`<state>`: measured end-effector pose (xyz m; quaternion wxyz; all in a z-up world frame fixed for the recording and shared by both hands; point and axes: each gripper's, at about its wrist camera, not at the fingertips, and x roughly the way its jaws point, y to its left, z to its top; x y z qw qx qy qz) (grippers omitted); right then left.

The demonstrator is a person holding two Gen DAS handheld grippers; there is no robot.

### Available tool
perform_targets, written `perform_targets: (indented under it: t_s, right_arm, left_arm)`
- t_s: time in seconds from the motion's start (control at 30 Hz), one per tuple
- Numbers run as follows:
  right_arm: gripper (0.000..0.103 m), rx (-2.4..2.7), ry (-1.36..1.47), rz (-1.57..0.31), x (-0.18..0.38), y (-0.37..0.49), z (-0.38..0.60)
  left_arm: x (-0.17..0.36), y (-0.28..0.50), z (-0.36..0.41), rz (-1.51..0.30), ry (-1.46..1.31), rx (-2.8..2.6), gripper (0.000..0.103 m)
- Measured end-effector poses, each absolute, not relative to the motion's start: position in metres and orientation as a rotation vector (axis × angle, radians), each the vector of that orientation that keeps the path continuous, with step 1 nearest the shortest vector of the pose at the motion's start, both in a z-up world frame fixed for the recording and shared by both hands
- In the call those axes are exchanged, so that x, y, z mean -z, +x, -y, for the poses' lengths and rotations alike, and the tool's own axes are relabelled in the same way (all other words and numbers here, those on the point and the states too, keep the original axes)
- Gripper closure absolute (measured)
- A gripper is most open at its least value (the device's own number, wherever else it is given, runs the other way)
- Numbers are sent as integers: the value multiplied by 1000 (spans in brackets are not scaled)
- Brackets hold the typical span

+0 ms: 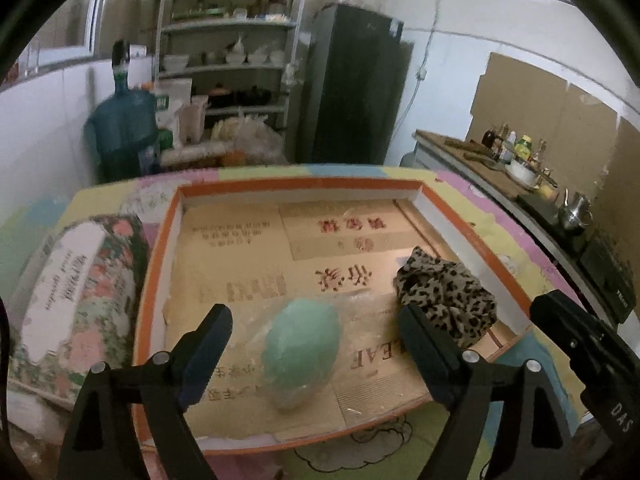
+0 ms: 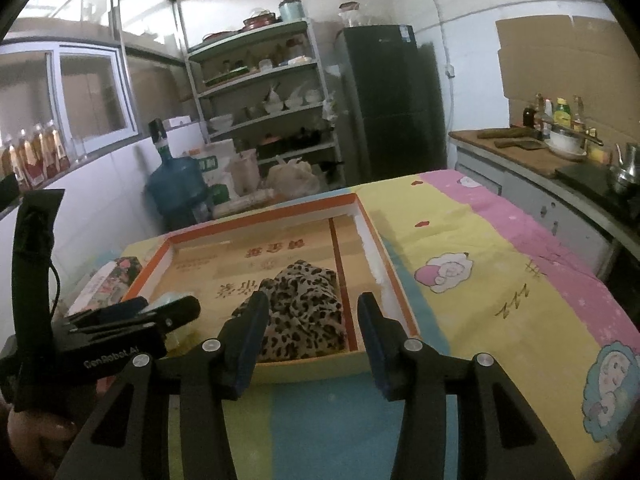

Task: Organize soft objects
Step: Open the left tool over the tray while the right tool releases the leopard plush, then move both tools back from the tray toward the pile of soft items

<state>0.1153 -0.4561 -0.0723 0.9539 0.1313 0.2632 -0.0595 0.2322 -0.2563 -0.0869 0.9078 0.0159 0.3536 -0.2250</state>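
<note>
A shallow orange-rimmed box (image 1: 158, 264) lined with cardboard sits on the table; it also shows in the right wrist view (image 2: 400, 292). Inside lie a pale green soft egg-shaped object (image 1: 300, 354) in clear wrap and a crumpled leopard-print cloth (image 1: 448, 294), which also shows in the right wrist view (image 2: 308, 312). My left gripper (image 1: 316, 336) is open, its fingers on either side of the green object without touching it. My right gripper (image 2: 312, 320) is open and empty, just before the box's near rim, facing the cloth.
A floral-patterned package (image 1: 76, 304) lies left of the box. The table carries a pastel cartoon cloth (image 2: 500, 288). A counter (image 2: 532, 156) with bottles, a bowl and a kettle runs along the right. Shelves, a dark fridge and a water jug stand behind.
</note>
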Motion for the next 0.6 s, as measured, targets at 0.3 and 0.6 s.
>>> perform_targets:
  t_s: [0.3,0.6]
  right_arm:
    - [54,129,267,-454,55,82,440]
    - [38,97,232,-386,40,51,398]
  left_arm:
    - [56,197,236,-599,40,449,17]
    - [33,148,184,-471,26,390,25]
